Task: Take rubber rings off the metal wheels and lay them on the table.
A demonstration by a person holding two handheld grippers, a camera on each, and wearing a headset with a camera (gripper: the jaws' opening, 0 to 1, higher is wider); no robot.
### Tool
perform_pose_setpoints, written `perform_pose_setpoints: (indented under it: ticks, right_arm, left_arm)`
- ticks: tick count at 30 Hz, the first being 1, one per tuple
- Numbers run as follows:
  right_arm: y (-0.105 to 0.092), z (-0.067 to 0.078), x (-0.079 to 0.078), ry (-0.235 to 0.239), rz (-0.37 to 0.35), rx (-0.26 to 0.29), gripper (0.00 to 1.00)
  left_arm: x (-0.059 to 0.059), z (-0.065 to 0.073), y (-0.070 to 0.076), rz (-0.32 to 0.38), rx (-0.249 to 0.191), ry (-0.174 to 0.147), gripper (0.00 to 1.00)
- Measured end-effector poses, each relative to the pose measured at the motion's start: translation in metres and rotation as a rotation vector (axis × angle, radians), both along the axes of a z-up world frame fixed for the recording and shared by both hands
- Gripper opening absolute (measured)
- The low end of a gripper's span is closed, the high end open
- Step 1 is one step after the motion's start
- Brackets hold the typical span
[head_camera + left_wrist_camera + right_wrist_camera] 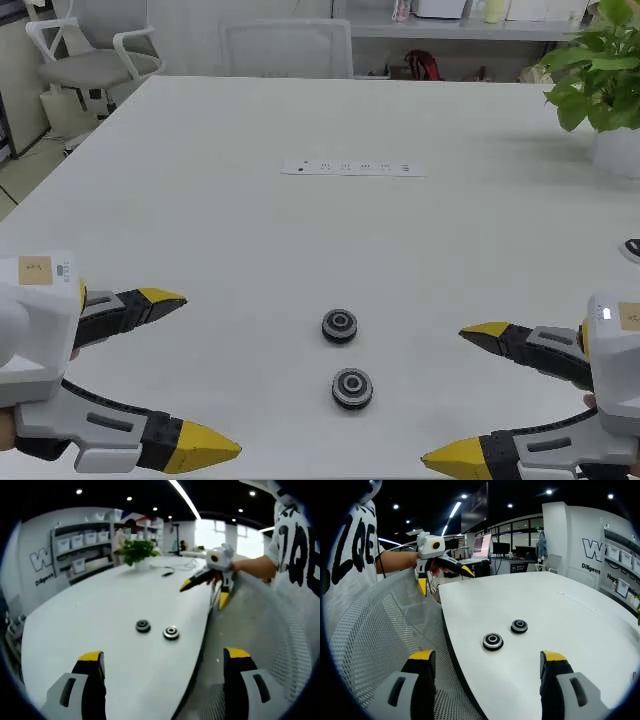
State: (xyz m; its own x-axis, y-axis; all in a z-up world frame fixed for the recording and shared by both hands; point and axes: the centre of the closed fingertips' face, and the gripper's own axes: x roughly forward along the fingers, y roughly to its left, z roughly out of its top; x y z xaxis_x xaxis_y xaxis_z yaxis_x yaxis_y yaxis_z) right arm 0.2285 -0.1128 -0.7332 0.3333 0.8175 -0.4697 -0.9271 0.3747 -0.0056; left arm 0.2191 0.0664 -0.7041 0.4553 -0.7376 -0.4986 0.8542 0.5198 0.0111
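Two small metal wheels with dark rubber rings lie flat on the white table (300,230). The far wheel (340,325) (143,626) (519,626) and the near wheel (352,388) (171,633) (492,641) sit a little apart, close to the front edge. My left gripper (212,374) (163,655) (446,582) hovers open to the left of them, holding nothing. To their right is my right gripper (443,396) (486,655) (202,596), also open with nothing between its yellow tips. Neither touches a wheel.
A white strip with sockets (352,168) lies mid-table. A potted plant (600,70) stands at the far right, with a small dark object (632,248) at the right edge. Chairs (285,45) line the far side. A mesh chair (380,640) sits at the near edge.
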Motion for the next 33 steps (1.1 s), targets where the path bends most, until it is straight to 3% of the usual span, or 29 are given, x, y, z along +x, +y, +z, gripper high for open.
perform_pose_setpoints:
  ticks: [33]
  right_arm:
    - [-0.0018,0.0015,0.0018,-0.004,0.004,0.001,0.81]
  left_arm:
    - [-0.0010,-0.0019,0.0006,0.002,0.007,0.000,1.00]
